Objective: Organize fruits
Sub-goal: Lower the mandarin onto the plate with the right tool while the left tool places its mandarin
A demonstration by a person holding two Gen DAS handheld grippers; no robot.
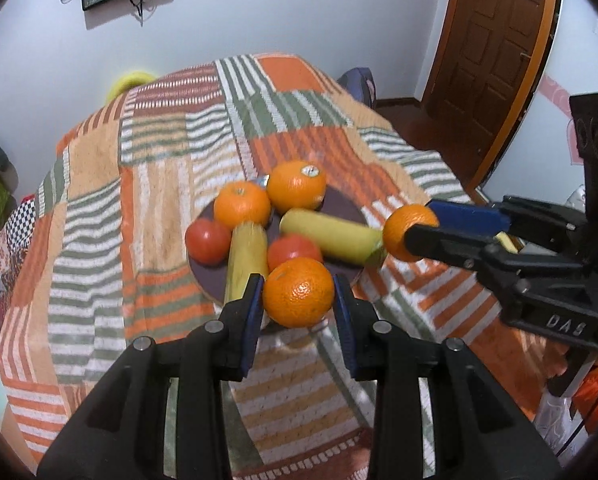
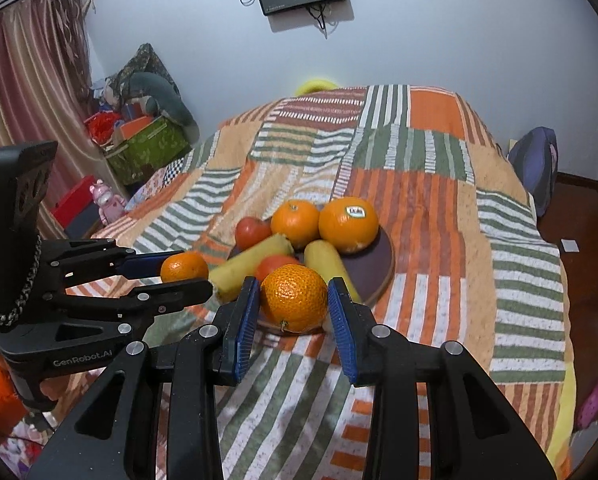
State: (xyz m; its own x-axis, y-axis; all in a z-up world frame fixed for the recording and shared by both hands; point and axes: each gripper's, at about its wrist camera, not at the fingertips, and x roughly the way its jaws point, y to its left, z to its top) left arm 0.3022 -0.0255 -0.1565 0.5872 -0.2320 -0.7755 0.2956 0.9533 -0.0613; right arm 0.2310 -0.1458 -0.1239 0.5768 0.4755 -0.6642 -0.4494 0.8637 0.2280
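Observation:
A dark round plate (image 1: pixel 341 204) (image 2: pixel 379 260) lies on the striped bedspread. On it are two oranges (image 1: pixel 243 204) (image 1: pixel 297 185), two red tomatoes (image 1: pixel 207 240) (image 1: pixel 293 249) and two yellow bananas (image 1: pixel 247 260) (image 1: pixel 331 236). My left gripper (image 1: pixel 298 294) is shut on a mandarin (image 1: pixel 298 292), held above the plate's near edge; it also shows in the right wrist view (image 2: pixel 185 266). My right gripper (image 2: pixel 293 298) is shut on another mandarin (image 2: pixel 293 297), held above the plate's near right edge; it also shows in the left wrist view (image 1: pixel 409 232).
The striped orange, green and white bedspread (image 1: pixel 159 184) covers the bed. A wooden door (image 1: pixel 495 40) stands at the right. Boxes and bags (image 2: pixel 147 148) are piled by the curtain at the left. A backpack (image 2: pixel 537 168) lies on the floor beyond the bed.

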